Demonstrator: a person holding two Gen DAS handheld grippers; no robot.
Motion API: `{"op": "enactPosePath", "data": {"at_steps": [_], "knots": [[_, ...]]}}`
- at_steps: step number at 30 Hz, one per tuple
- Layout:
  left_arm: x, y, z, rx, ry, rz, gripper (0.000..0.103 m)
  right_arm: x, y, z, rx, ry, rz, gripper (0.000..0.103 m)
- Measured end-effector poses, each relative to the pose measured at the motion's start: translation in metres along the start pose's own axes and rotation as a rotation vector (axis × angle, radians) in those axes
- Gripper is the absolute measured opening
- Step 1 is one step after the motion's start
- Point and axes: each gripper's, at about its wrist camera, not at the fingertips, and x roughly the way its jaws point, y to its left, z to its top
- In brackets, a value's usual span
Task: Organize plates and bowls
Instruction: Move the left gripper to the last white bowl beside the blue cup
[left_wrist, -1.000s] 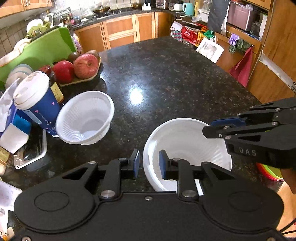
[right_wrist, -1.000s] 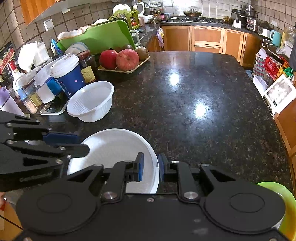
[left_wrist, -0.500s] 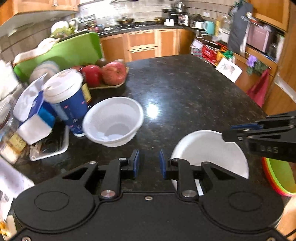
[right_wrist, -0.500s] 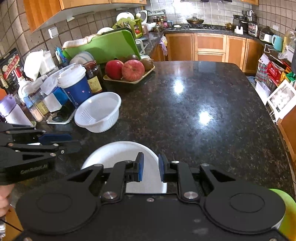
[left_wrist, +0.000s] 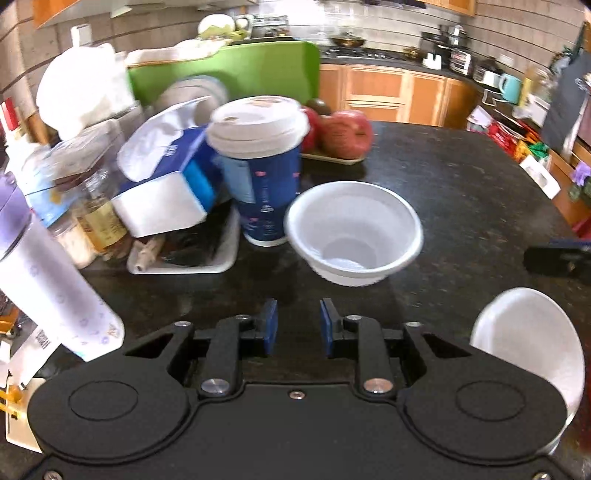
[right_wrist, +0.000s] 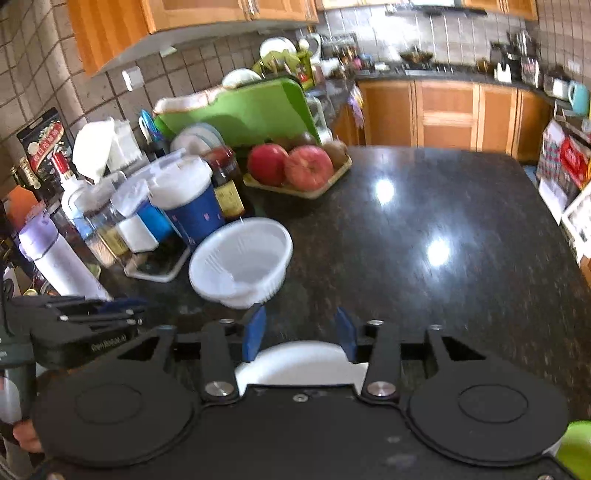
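Opening with nothing between their pads, the left tongs (left_wrist: 295, 325) faced the white bowl (left_wrist: 354, 236), which stood on the bench (left_wrist: 461, 192) just ahead at one o'clock, beside a blue cup (left_wrist: 262, 173). The right tongs (right_wrist: 299, 334), also opening and empty, hung over the plate (right_wrist: 299, 360), mostly hidden beneath them. Blur softened the bowl's rim.

White plate (right_wrist: 301, 360) — mostly hidden behind gripper body.
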Motion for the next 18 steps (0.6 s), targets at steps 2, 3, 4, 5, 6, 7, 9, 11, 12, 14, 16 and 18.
{"op": "enactPosePath", "data": {"at_steps": [2, 3, 4, 5, 6, 7, 9, 11, 12, 14, 16, 18], "knots": [[0.0, 0.006, 0.0, -0.026, -0.017, 0.004, 0.052, 0.002, 0.007, 0.005, -0.022, -0.033, 0.012, 0.048], [0.0, 0.009, -0.001, -0.039, -0.032, 0.013, 0.052, 0.003, 0.009, 0.007, -0.033, -0.06, 0.016, 0.049], [0.001, 0.011, -0.001, -0.044, -0.043, 0.024, 0.052, 0.005, 0.013, 0.009, -0.051, -0.085, 0.011, 0.05], [0.003, 0.012, 0.0, -0.047, -0.052, 0.035, 0.052, 0.007, 0.016, 0.011, -0.071, -0.098, 0.0, 0.051], [0.005, 0.013, 0.001, -0.052, -0.06, 0.041, 0.052, 0.008, 0.017, 0.013, -0.084, -0.099, -0.009, 0.051], [0.007, 0.014, 0.001, -0.057, -0.063, 0.041, 0.052, 0.012, 0.018, 0.015, -0.087, -0.092, -0.011, 0.051], [0.013, 0.017, 0.002, -0.061, -0.058, 0.027, 0.054, 0.023, 0.018, 0.02, -0.076, -0.059, 0.007, 0.051], [0.018, 0.018, 0.004, -0.065, -0.052, 0.019, 0.054, 0.036, 0.017, 0.026, -0.072, -0.022, 0.031, 0.044], [0.021, 0.019, 0.004, -0.064, -0.046, 0.016, 0.054, 0.042, 0.018, 0.028, -0.075, -0.007, 0.038, 0.037], [0.028, 0.021, 0.007, -0.064, -0.036, 0.0, 0.054, 0.054, 0.018, 0.033, -0.086, 0.023, 0.044, 0.031], [0.032, 0.022, 0.008, -0.064, -0.036, -0.023, 0.05, 0.065, 0.018, 0.035, -0.088, 0.033, 0.042, 0.029], [0.035, 0.023, 0.01, -0.066, -0.038, -0.035, 0.049, 0.075, 0.019, 0.038, -0.092, 0.055, 0.046, 0.02]]}}
